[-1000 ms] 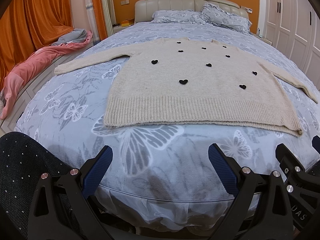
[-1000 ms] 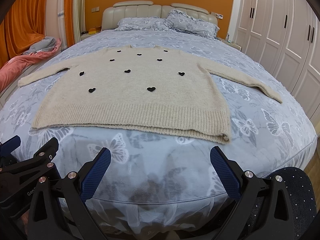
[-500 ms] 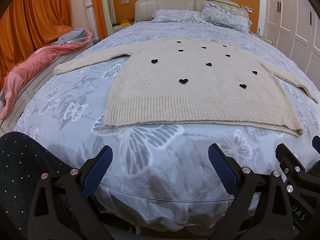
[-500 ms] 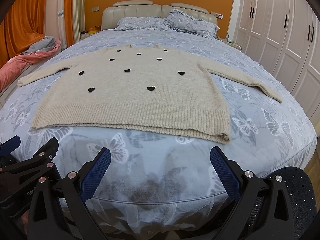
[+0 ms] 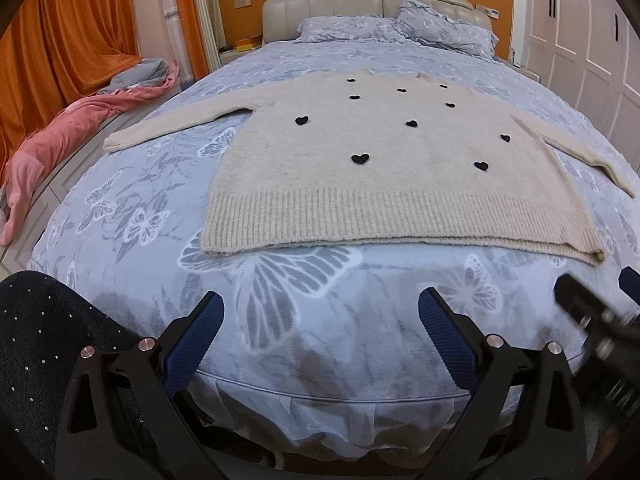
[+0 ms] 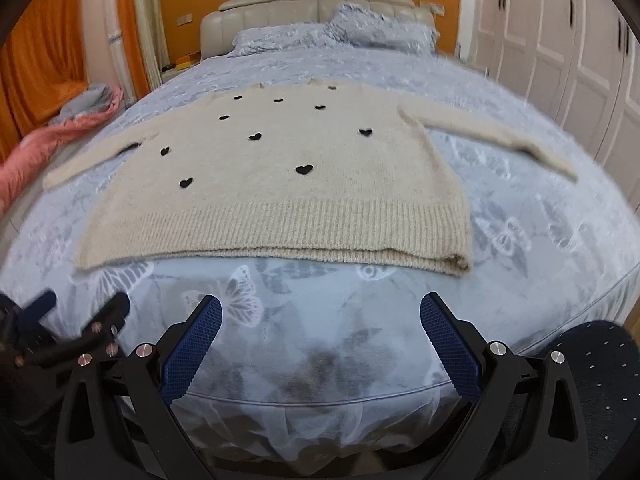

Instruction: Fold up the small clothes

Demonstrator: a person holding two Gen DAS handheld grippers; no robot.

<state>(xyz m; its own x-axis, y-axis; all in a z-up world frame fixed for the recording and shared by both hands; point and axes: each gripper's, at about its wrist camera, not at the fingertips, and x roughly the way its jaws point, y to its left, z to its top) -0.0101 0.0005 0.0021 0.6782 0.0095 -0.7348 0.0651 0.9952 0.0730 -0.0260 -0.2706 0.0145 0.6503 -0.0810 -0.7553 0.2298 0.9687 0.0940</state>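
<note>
A beige knit sweater (image 5: 384,168) with small black hearts lies flat on the bed, sleeves spread out to both sides, ribbed hem toward me. It also shows in the right wrist view (image 6: 288,184). My left gripper (image 5: 320,320) is open and empty, above the bed's near edge, short of the hem. My right gripper (image 6: 320,320) is open and empty, also short of the hem. The right gripper's body shows at the right edge of the left wrist view (image 5: 592,320), and the left gripper's body shows at the lower left of the right wrist view (image 6: 60,336).
The bed (image 5: 140,208) has a blue-grey butterfly cover, with pillows (image 5: 400,28) at the headboard. A pink and grey blanket (image 5: 80,120) lies on the floor to the left. White wardrobe doors (image 6: 560,60) stand at the right. Orange curtains (image 5: 60,40) hang at the left.
The right gripper has moved forward and up toward the sweater; its view is blurred with motion. The left gripper has barely moved. The sweater lies as before.
</note>
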